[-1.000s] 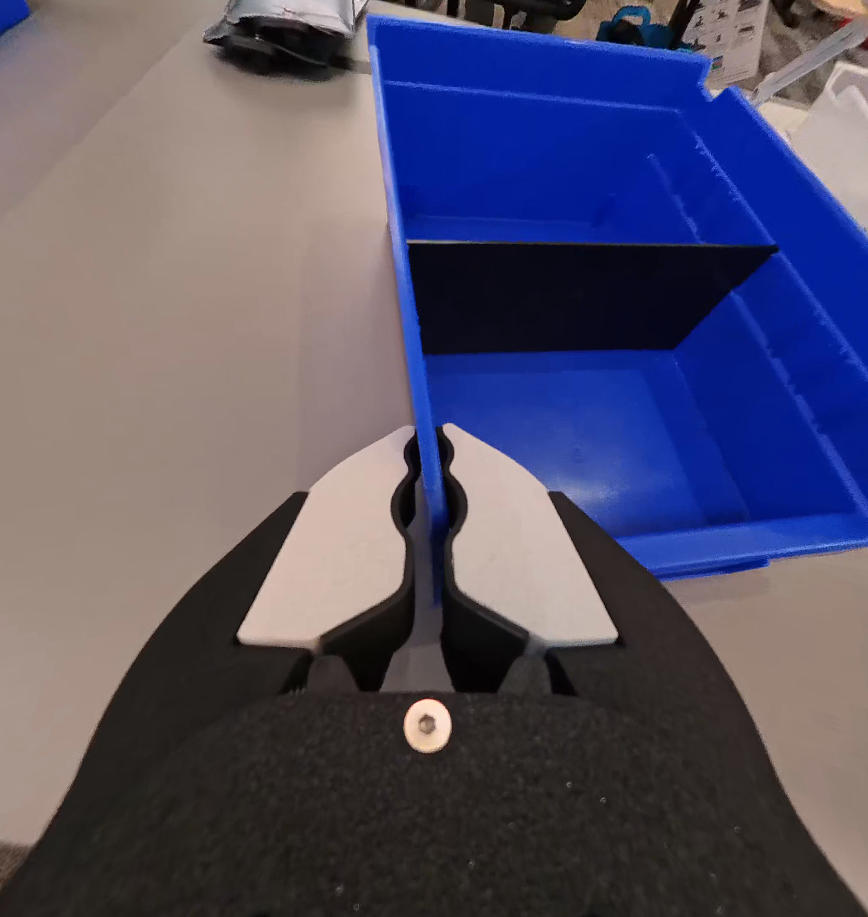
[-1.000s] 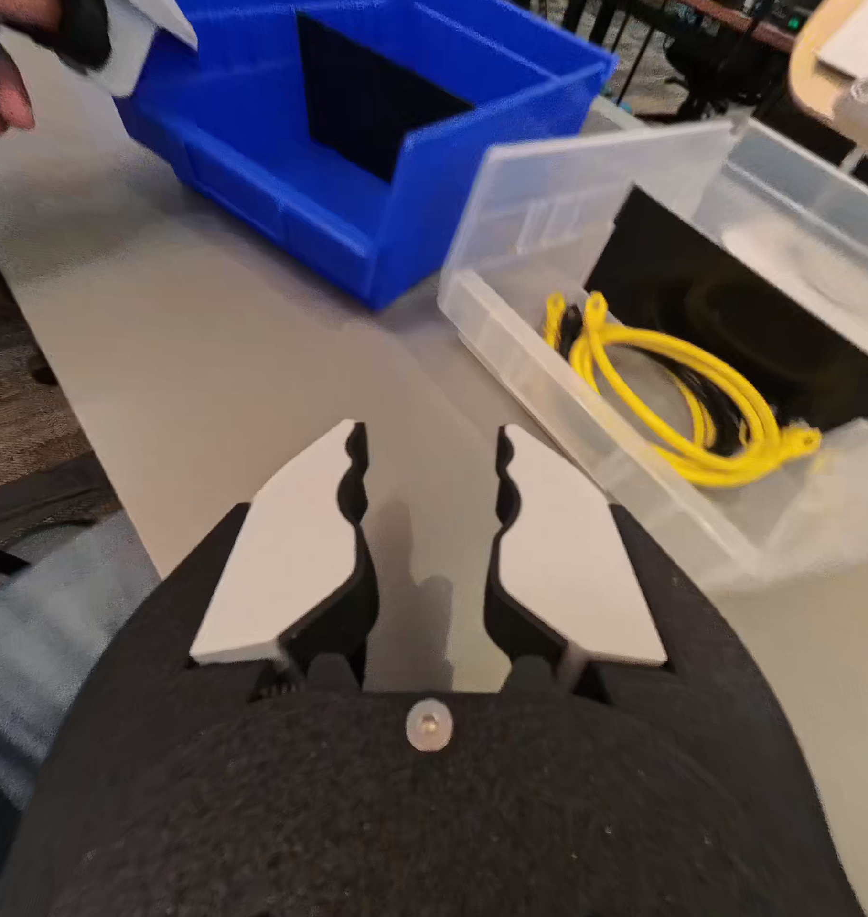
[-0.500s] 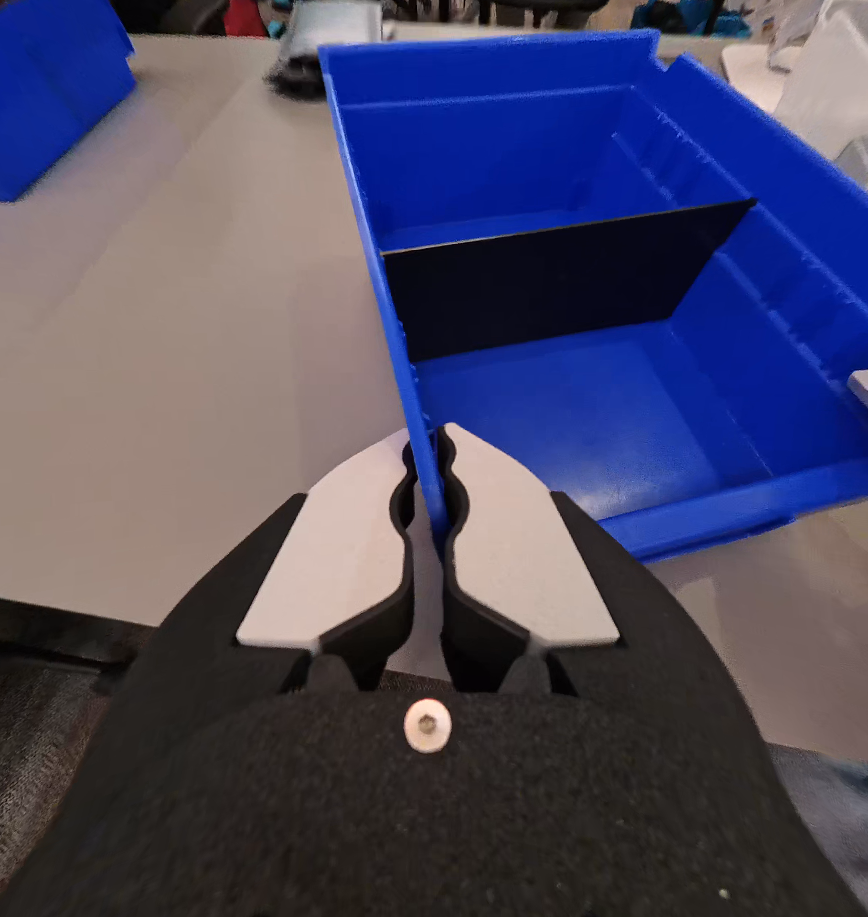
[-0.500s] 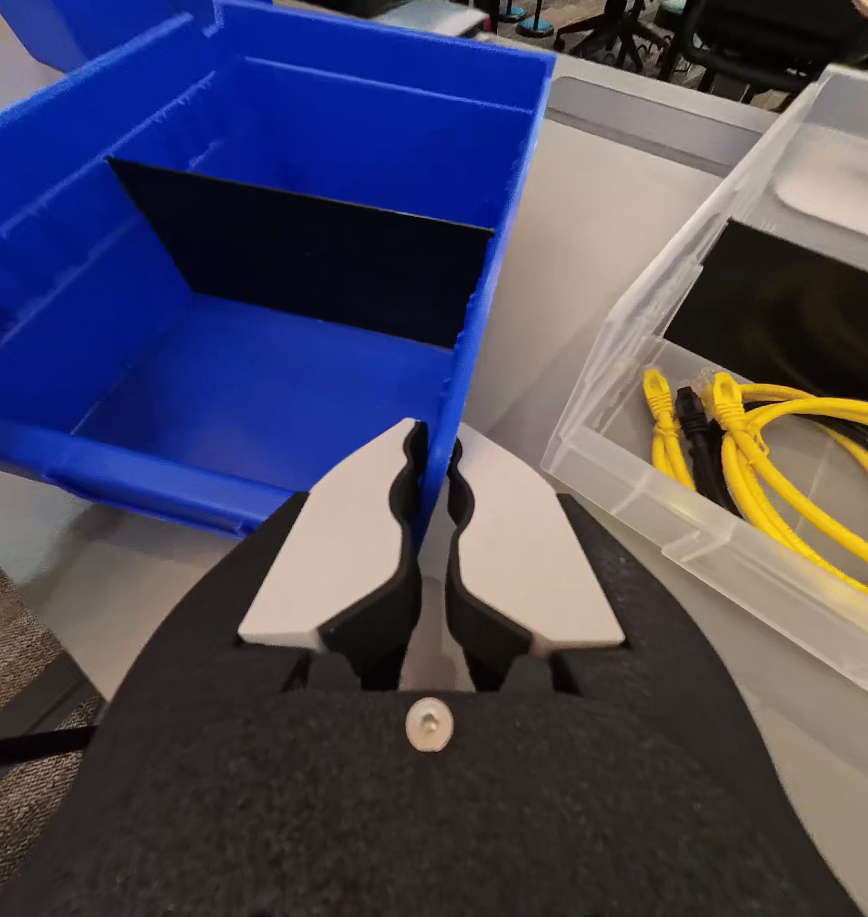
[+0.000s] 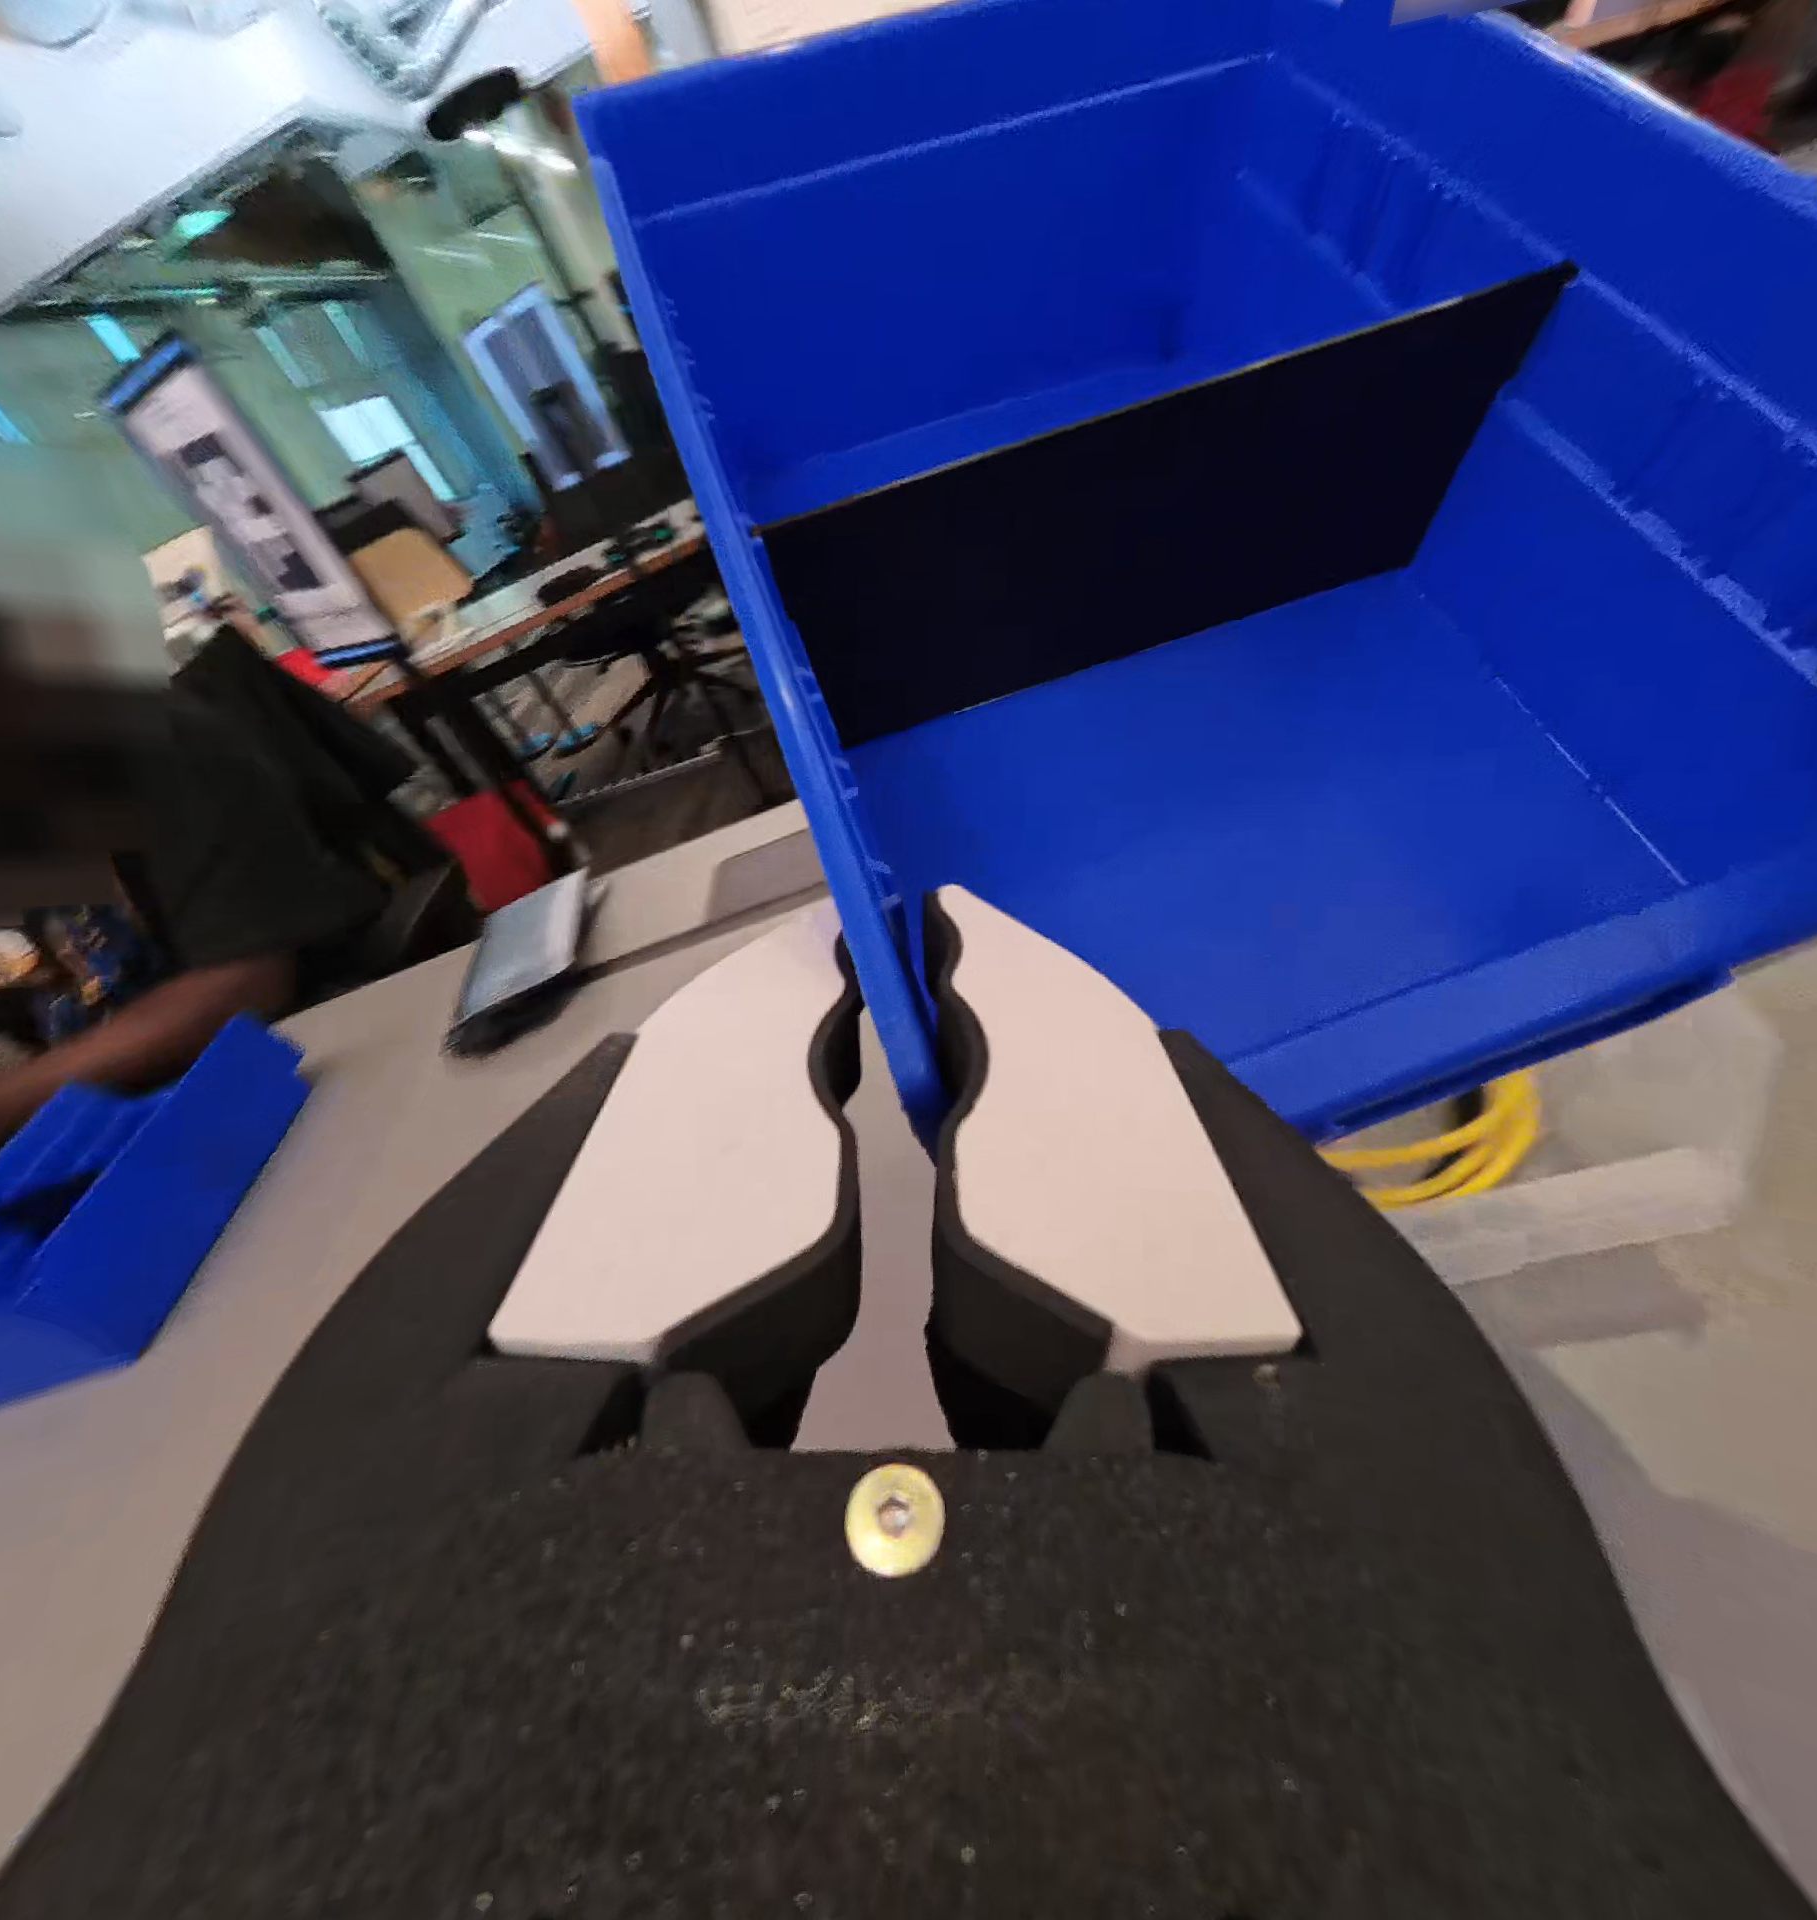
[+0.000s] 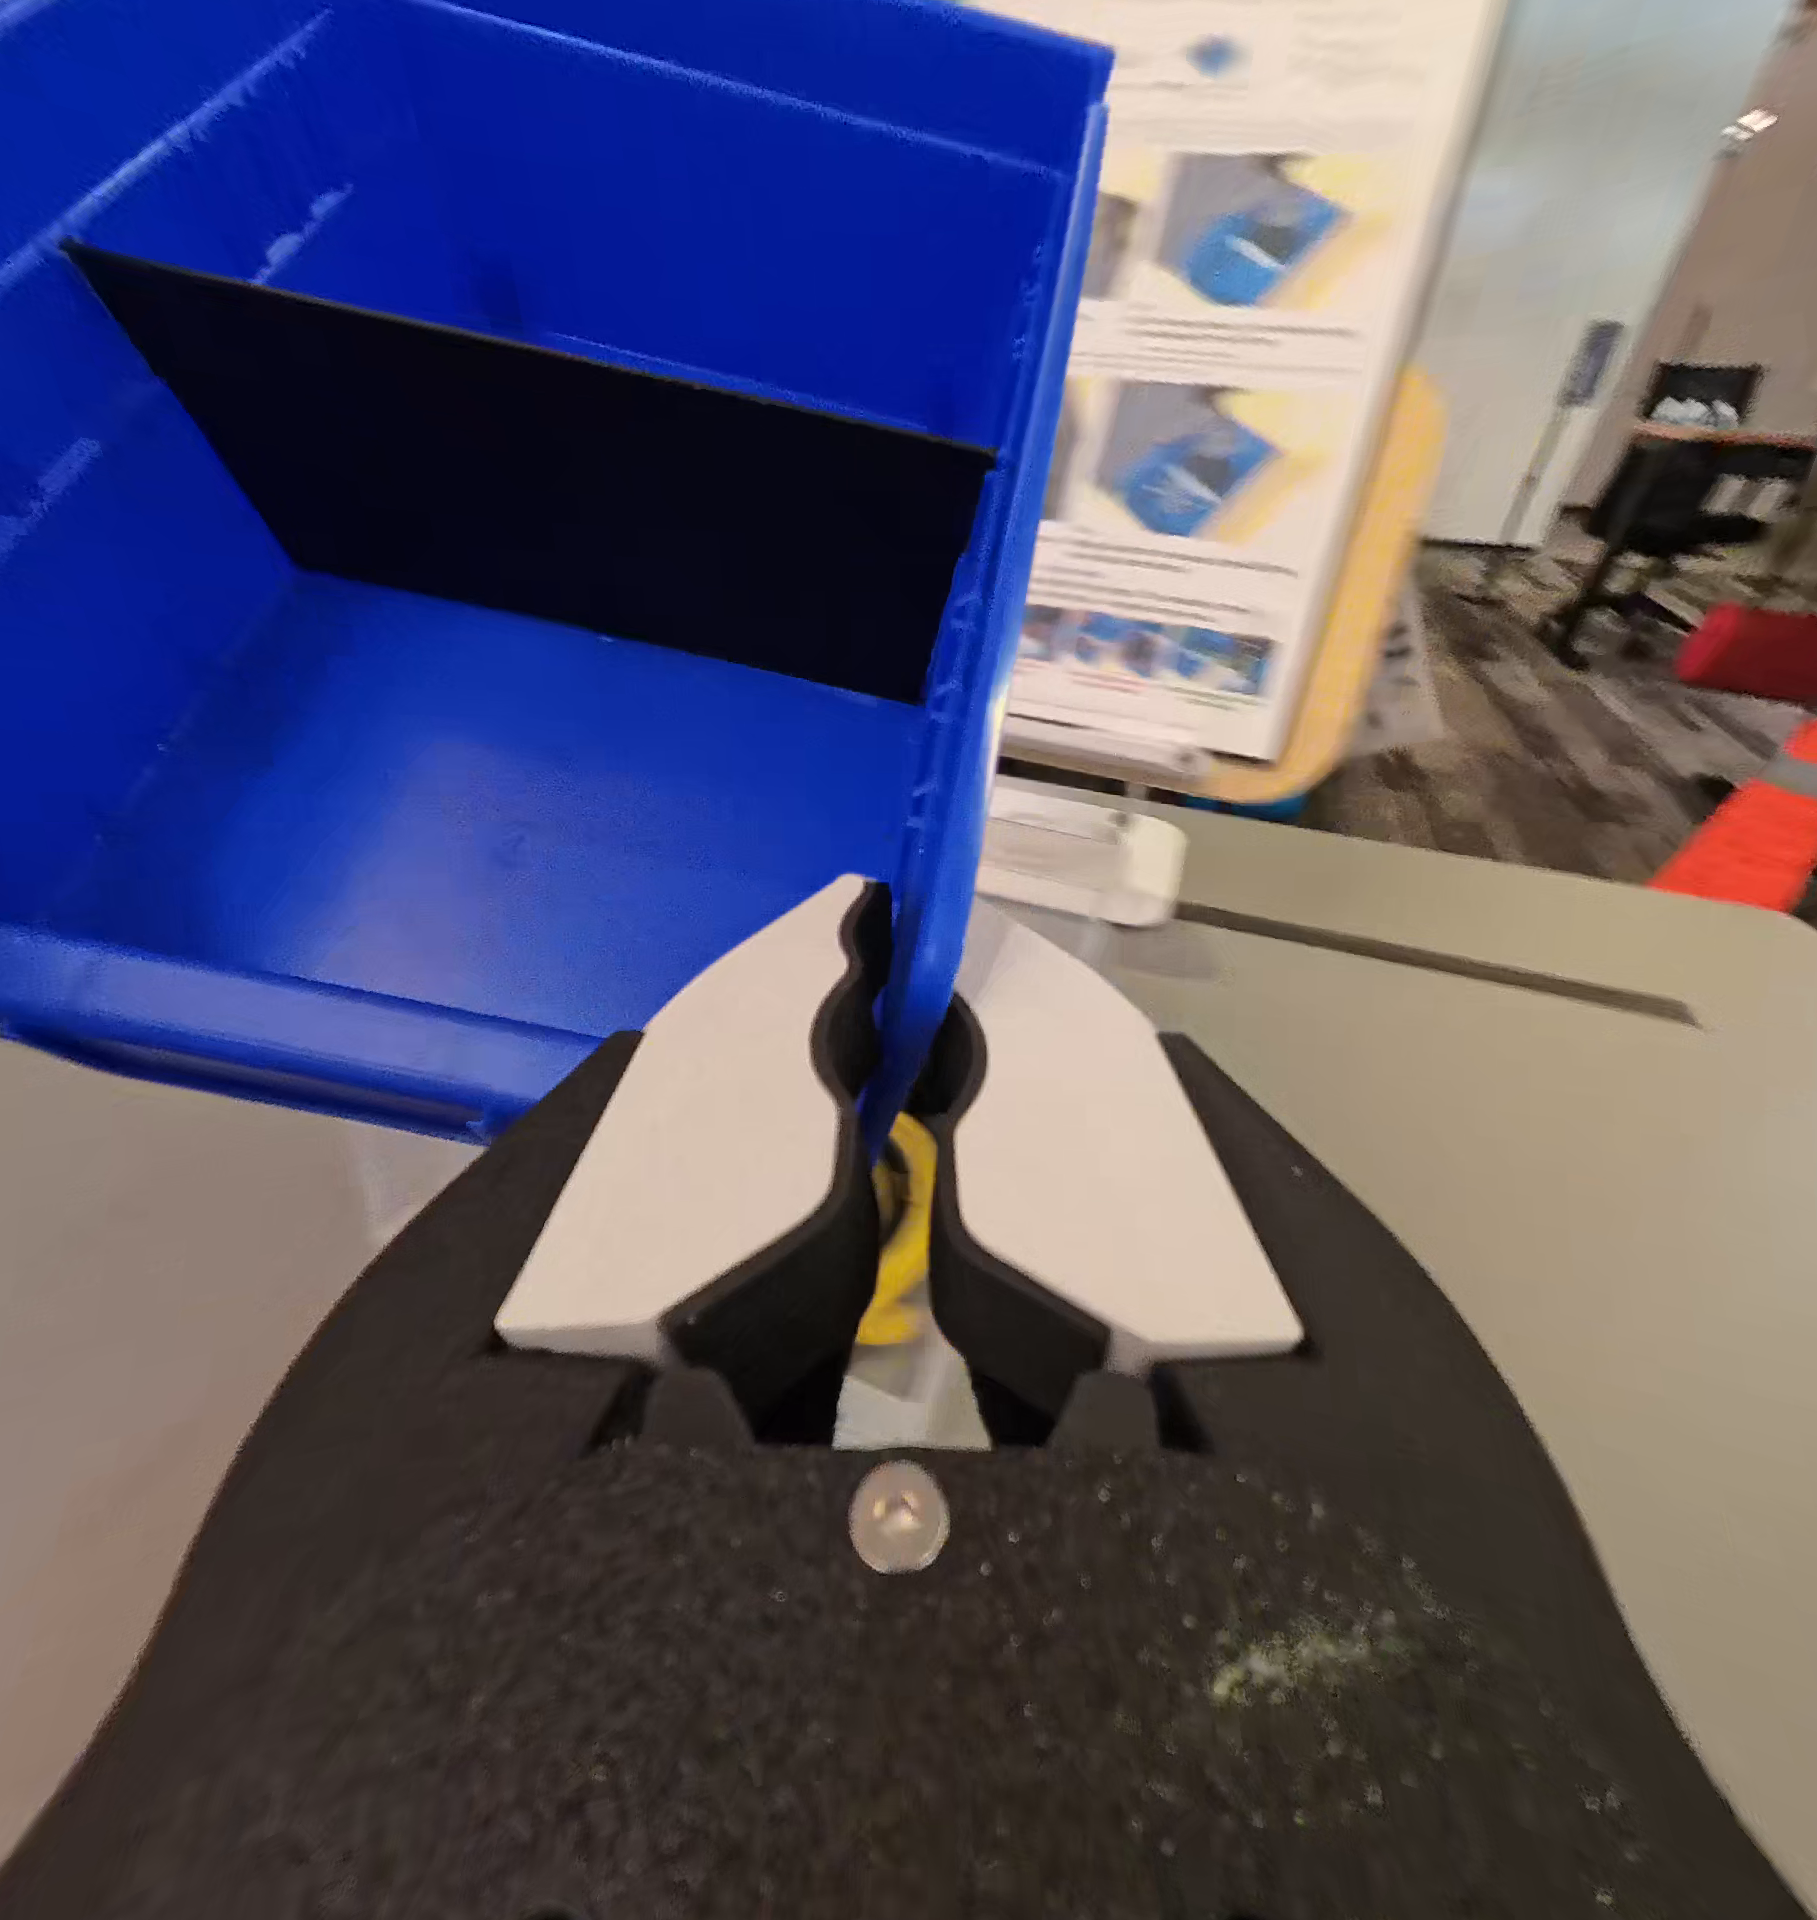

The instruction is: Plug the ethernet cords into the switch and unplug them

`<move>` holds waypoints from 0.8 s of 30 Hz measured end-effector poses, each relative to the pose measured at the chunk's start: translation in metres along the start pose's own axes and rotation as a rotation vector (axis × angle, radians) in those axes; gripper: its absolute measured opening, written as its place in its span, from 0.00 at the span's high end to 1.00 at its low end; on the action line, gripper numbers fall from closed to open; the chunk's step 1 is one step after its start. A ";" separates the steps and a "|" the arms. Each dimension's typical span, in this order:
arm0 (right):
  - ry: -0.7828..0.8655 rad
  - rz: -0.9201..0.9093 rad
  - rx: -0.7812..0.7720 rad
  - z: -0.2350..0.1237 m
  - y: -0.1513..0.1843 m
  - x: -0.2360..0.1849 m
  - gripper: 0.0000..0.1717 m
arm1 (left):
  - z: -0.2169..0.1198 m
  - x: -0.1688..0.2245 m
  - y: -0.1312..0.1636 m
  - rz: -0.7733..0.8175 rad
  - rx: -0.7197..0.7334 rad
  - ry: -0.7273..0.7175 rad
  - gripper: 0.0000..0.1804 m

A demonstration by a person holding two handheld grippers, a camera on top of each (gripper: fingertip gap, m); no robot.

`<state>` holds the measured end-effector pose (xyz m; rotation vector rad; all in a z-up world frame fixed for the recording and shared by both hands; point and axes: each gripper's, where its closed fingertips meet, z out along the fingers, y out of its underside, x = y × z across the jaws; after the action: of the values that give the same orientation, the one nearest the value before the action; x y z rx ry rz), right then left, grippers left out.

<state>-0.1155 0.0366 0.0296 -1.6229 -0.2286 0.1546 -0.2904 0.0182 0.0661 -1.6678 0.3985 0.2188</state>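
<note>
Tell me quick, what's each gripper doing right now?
Left gripper: closed on the left side wall of the blue bin.
Right gripper: closed on the bin's right side wall.

The yellow cords [image 5: 1444, 1148] lie in loose loops low down on the counter [image 5: 1662, 1299], just under the near lip of the raised blue bin [image 5: 1299, 831], which hides most of them. From the right side, only a yellow bit of cord [image 6: 906, 1247] shows, blurred, beneath the bin's side wall. No plug ends can be made out, and the switch itself isn't visible.
</note>
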 end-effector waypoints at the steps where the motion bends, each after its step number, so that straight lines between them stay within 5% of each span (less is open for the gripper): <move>1: 0.047 0.018 -0.002 -0.005 0.004 0.031 0.97 | 0.013 0.028 -0.012 0.010 -0.004 0.044 0.96; 5: 0.235 0.045 -0.046 -0.030 0.032 0.158 0.97 | 0.054 0.151 -0.044 0.031 0.019 0.178 0.96; 11: 0.286 0.107 -0.176 -0.070 0.094 0.291 0.98 | 0.071 0.301 -0.028 0.009 -0.096 0.310 0.94; 24: 0.326 0.139 -0.466 -0.061 0.179 0.340 0.98 | 0.114 0.376 0.047 -0.077 -0.321 0.445 0.92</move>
<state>0.2383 0.0497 -0.1315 -2.0983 0.1100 -0.0658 0.0479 0.0767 -0.1314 -2.0470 0.6558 -0.1604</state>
